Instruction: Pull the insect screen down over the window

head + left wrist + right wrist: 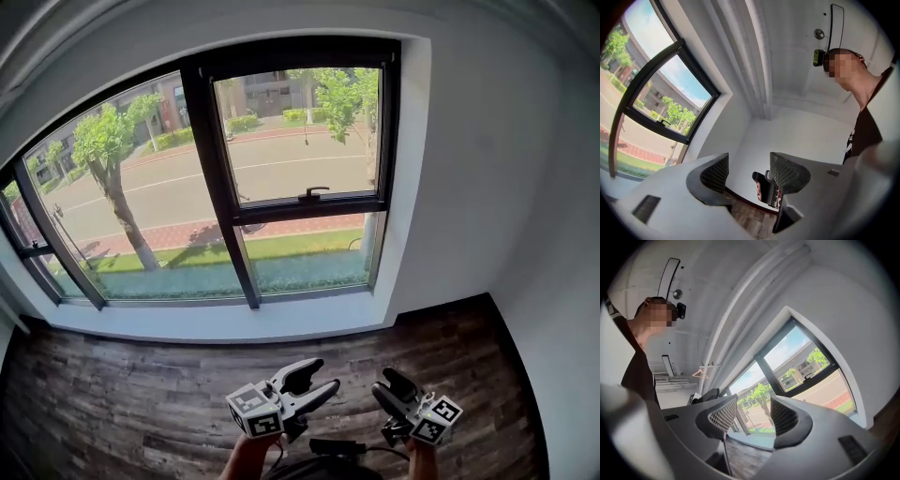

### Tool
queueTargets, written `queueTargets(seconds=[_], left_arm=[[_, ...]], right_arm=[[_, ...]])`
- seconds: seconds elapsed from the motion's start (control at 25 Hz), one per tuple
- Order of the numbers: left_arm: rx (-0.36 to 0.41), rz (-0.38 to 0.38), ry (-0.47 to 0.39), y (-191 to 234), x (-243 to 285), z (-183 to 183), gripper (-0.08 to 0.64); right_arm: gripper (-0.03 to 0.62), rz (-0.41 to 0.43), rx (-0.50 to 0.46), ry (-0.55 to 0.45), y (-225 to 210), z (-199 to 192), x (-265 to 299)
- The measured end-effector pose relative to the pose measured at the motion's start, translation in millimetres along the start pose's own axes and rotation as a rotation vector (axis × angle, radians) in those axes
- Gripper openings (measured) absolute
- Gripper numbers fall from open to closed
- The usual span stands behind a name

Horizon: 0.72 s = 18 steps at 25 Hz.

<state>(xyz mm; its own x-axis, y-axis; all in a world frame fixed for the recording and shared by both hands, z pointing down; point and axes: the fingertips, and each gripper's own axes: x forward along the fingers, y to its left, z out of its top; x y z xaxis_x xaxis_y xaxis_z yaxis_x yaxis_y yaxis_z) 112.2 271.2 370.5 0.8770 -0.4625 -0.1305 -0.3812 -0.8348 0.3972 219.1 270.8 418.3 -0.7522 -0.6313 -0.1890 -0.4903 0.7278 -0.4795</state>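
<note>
Window (220, 187) with a dark frame is set in the white wall (469, 187), at the top and middle of the head view. An insect screen cannot be made out on the window in any view. The right part of the window is divided by a crossbar, and a black handle (312, 193) sits on this crossbar. Through the glass one sees a tree (108, 150), a street (281, 173) and a strip of grass (300, 246) outside. Directly under the window runs a white sill (234, 323), and below the sill lies a wooden floor (112, 403).

Both grippers are well apart from the window, low over the floor, and both point toward it. The left gripper (323, 375) is below the middle post of the window. Its meshed pads (715, 173) stand apart and nothing is between them. The right gripper (382, 382) is below the right pane of the window. Its pads (723, 414) are also spread and empty, and part of the window shows through the gap. A marker cube (255, 411) sits on the left gripper, on the side away from the window, and another cube (436, 419) on the right one. A hand (248, 455) holds the left gripper from below.
</note>
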Motion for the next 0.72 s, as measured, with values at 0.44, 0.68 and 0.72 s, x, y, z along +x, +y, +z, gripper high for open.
queueTargets(seconds=[0.44, 0.68, 0.72], left_arm=[[0.087, 0.136, 0.055, 62, 70, -6, 0.279], [0.143, 0.124, 0.072, 135, 110, 8, 0.281], [0.149, 0.128, 0.078, 151, 115, 13, 0.281]], right_arm=[[0.207, 0.065, 0.058, 0.051, -88, 22, 29], [0.216, 0.022, 0.012, 0.075, -150, 41, 66], [0.218, 0.010, 0.005, 0.076, -161, 46, 76]])
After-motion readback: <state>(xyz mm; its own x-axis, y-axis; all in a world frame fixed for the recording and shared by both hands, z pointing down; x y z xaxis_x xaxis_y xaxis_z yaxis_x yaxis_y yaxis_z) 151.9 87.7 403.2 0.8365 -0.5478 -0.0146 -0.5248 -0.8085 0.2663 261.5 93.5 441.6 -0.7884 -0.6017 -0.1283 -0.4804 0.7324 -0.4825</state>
